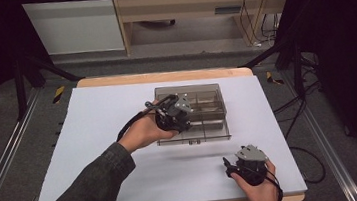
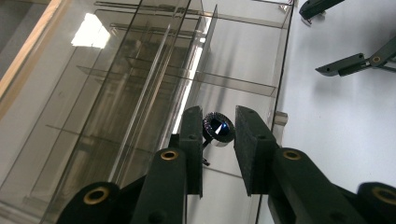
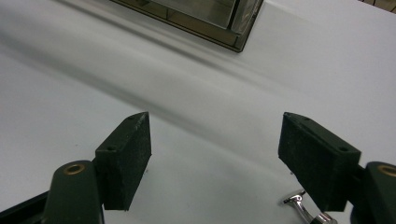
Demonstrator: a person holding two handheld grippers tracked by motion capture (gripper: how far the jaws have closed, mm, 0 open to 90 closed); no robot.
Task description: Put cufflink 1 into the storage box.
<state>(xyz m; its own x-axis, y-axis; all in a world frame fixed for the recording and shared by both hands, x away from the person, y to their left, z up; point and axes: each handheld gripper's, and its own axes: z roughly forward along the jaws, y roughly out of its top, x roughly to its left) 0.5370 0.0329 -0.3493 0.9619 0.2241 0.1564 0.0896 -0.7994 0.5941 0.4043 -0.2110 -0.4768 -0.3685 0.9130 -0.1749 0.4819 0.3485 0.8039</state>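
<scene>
Knob (image 2: 218,129) looked small, hard, light and probably slick on its shiny faces; the ribbed rim was the place to pinch. It sat between the left gripper's (image 2: 218,140) pads over a box (image 2: 243,84) compartment near the front wall. Jaws were narrowed onto it, apparently gripping, though contact was hard to confirm. Right gripper (image 3: 215,154) rested wide open on the table (image 3: 210,79), empty.
</scene>
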